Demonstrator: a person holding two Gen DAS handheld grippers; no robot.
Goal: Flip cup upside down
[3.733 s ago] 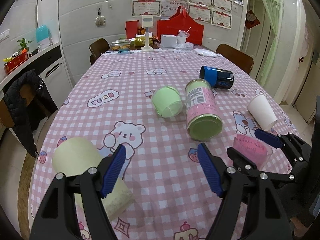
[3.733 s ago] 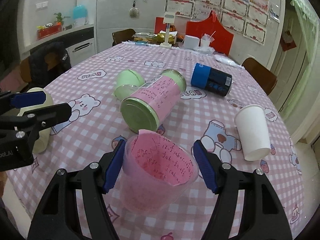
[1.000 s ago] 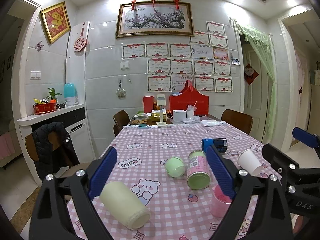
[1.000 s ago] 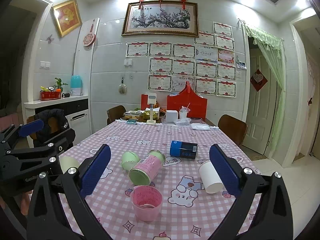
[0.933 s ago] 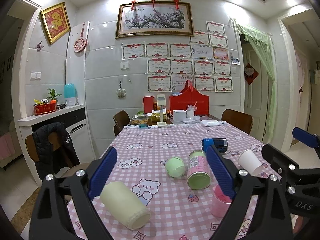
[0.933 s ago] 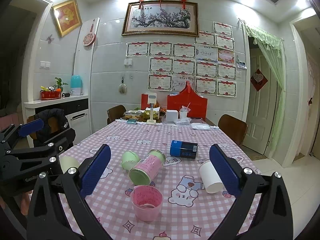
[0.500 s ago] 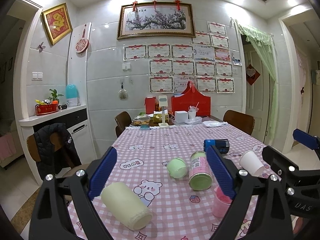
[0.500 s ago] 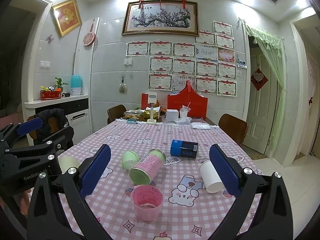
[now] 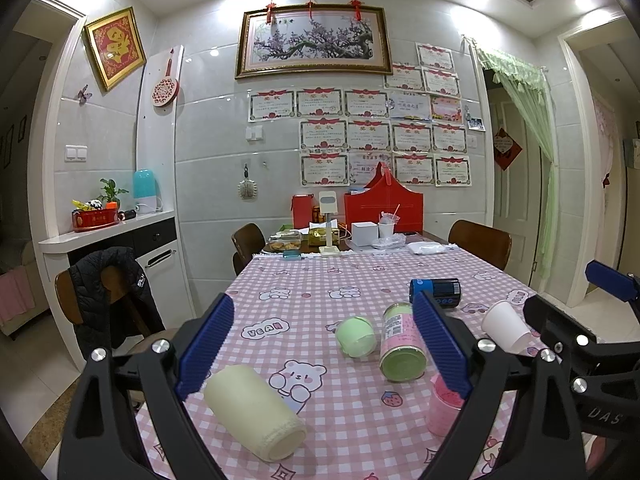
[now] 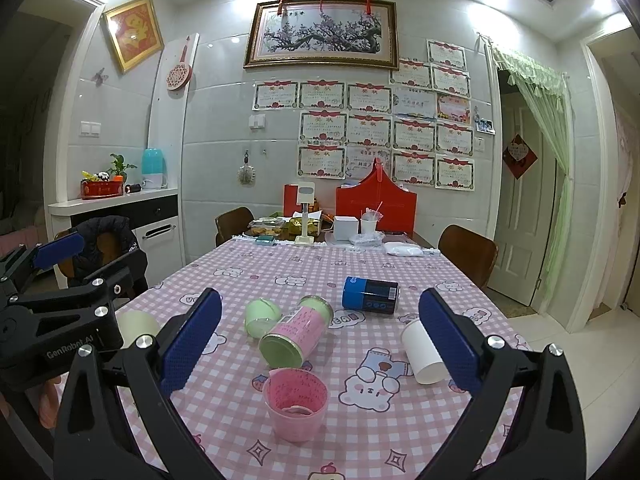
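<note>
- Right gripper: jaws wide, holding nothing; pink cup stands upright just below.
- Left gripper: jaws wide, holding nothing; cream cup lies beneath.

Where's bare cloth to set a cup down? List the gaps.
Free: the cloth between the blue can and the far clutter; the near strip right of the pink cup, below the white cup. Crowded: the middle, where the green cup and pink tin lie close together.
</note>
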